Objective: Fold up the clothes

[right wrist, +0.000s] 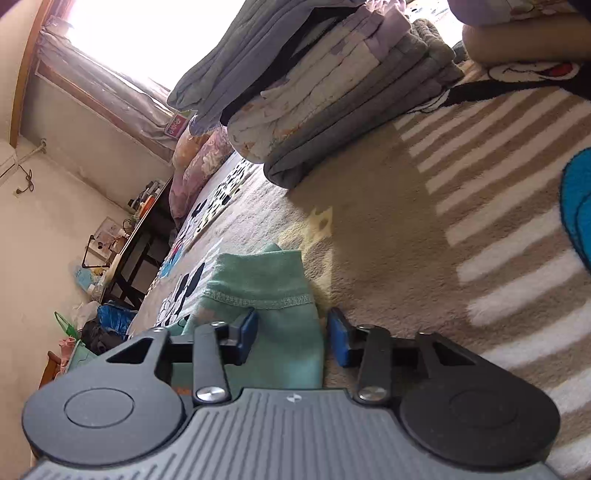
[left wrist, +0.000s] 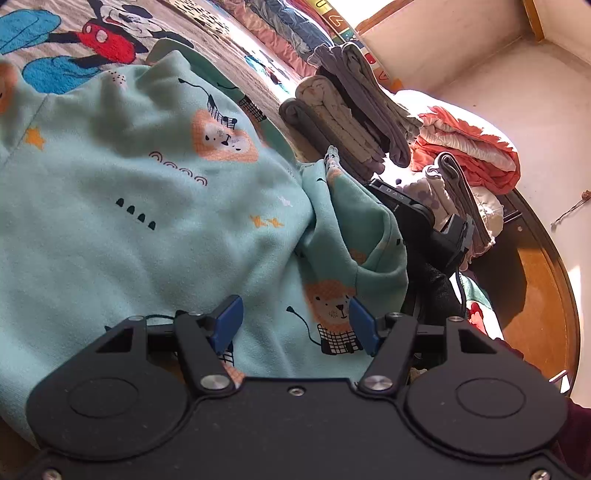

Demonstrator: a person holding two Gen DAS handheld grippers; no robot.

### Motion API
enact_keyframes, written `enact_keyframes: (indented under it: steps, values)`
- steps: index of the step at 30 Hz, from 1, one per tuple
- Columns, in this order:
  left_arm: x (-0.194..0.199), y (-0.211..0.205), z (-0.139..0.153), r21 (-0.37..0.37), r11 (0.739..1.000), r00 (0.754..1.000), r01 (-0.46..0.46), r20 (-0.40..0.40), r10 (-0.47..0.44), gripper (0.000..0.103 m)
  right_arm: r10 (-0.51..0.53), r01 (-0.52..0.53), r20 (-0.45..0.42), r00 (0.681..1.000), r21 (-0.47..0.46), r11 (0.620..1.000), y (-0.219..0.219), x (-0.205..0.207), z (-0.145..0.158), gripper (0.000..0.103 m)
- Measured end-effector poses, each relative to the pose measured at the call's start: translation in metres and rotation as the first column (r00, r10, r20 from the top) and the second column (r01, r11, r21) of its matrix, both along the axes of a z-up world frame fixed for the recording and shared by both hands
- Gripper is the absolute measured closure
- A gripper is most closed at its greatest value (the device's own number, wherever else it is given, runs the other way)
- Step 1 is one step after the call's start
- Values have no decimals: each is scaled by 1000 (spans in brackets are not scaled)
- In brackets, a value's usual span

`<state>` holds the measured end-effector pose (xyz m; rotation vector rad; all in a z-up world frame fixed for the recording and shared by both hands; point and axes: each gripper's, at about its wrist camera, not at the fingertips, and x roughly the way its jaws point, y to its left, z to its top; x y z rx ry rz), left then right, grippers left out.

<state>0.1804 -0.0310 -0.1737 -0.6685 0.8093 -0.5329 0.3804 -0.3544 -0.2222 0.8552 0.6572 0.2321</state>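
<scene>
Garment: a mint-green top [left wrist: 155, 192] with printed lions, stars and arcs is spread in soft folds over a cartoon-mouse blanket [left wrist: 92, 33] on what is taken to be a bed.
Sleeve: a ribbed, stitched cuff [right wrist: 266, 291] is seen lying flat on the pile between the blue pads of the right tool.
Handling: the fabric is judged light, limp and fleecy, not slippery and not fragile; it will sag and drag from wherever it is lifted, and thin layers may be pinched singly by mistake.
Hold points: the stitched cuff hem and the shoulder or side seams are judged firmest, since doubled cloth is offered there.
Left hand-held gripper [left wrist: 295, 325]: its pads are spread wide above a lion print, and nothing is clamped.
Right hand-held gripper [right wrist: 291, 336]: its pads are parted to either side of the cuff, with cloth between them but not pinched.
Folded stack [left wrist: 354, 114]: grey and cream items are piled just beyond the garment.
Writing: letters that look like "DAS" are read on the right tool's black body in the left view; nothing else is legible.
</scene>
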Motion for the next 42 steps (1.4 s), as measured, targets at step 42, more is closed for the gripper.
enact_keyframes:
  steps: [42]
  values:
    - [-47, -33, 24, 204, 974, 946, 101, 282, -157, 40, -539, 525, 46, 841, 173, 833, -154, -301, 42, 98]
